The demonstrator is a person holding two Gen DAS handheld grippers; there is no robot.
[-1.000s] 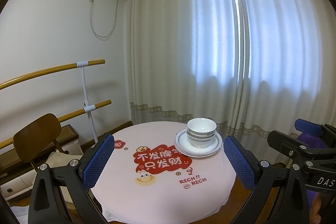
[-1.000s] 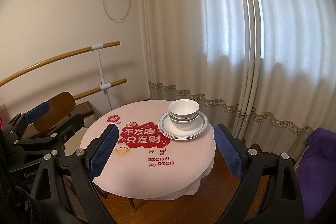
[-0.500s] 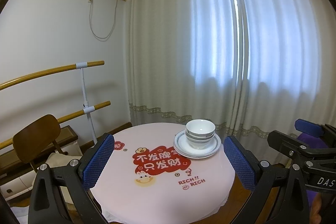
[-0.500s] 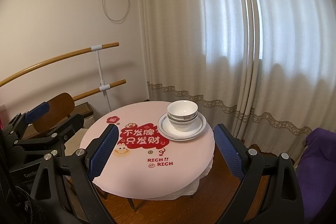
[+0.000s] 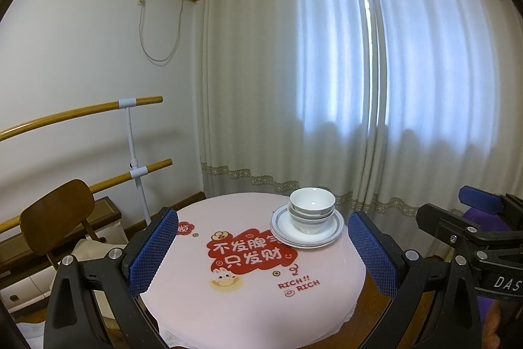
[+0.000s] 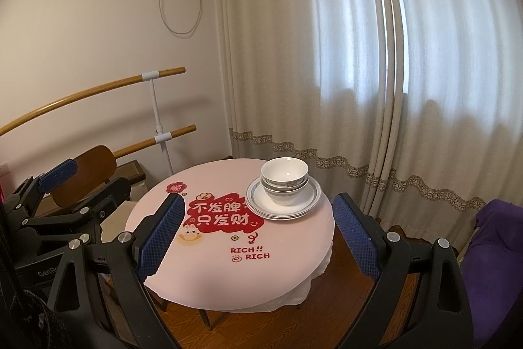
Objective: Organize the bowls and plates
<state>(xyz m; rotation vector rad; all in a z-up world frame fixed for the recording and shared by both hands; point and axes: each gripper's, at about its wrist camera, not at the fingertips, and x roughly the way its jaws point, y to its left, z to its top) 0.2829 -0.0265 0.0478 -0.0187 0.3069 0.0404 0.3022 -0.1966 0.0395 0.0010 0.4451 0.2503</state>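
Both my grippers, left [image 5: 261, 247] and right [image 6: 256, 233], hang wide open, holding nothing. Bowls [image 5: 312, 211] sit stacked on plates [image 5: 333, 233] on the table [image 5: 228, 309].

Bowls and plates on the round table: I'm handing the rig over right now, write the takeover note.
Left tongs: open, empty, held short of the table.
Right tongs: open, empty, also short of the table.
Bowls: nested in one stack, upright, sitting on the stack of plates at the far right of the pink round table.
Done: everything appears gathered into one pile.
Left: probably nothing; check for stray dishes out of view.
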